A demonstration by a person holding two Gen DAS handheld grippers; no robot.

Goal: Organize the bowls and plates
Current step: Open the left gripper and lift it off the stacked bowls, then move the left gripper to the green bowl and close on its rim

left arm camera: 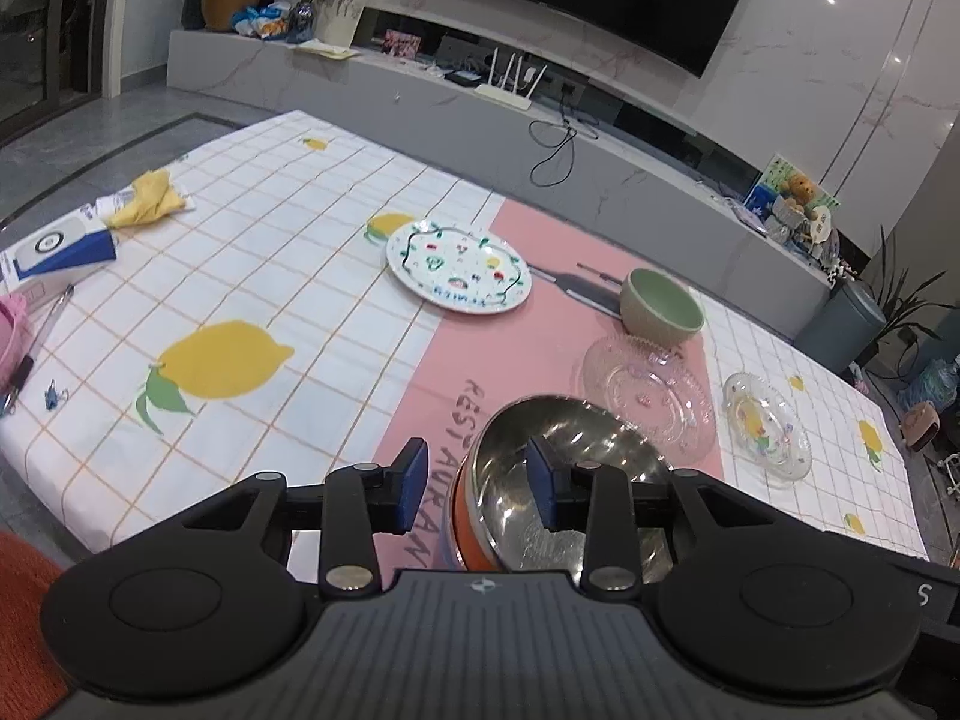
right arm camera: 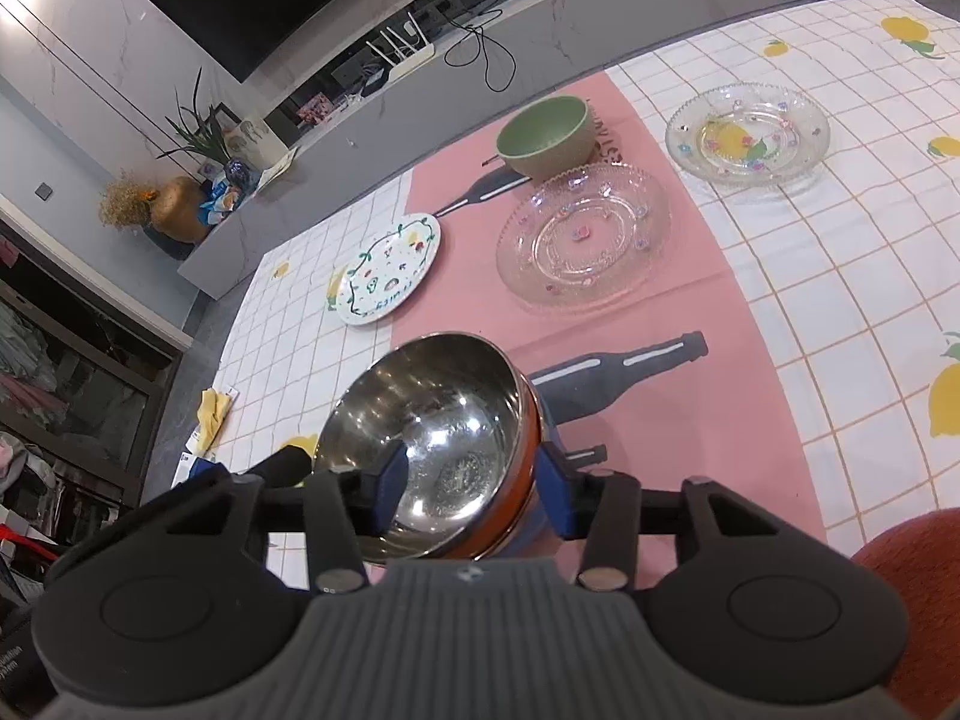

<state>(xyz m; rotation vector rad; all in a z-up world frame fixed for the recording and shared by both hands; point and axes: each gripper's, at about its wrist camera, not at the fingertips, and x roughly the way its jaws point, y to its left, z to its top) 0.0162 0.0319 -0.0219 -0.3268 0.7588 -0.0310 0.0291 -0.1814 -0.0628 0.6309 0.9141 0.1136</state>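
We see the steel bowl nested in an orange-rimmed bowl at the lower centre of both views, on the pink strip of the surface. The left hand-held gripper straddles its left rim and the right hand-held gripper its right rim; both look released, pads clear of the metal, with the rim between the jaws.

Our worry is that pulling either one away sideways could catch a pad on the rim and tip or drag the stack. The steel is slick, so a light re-grip may slip. In the upper right of the right wrist view, the large glass plate, the small glass dish and the green bowl lie close together, so a careless sweep could knock them. The painted plate lies apart.
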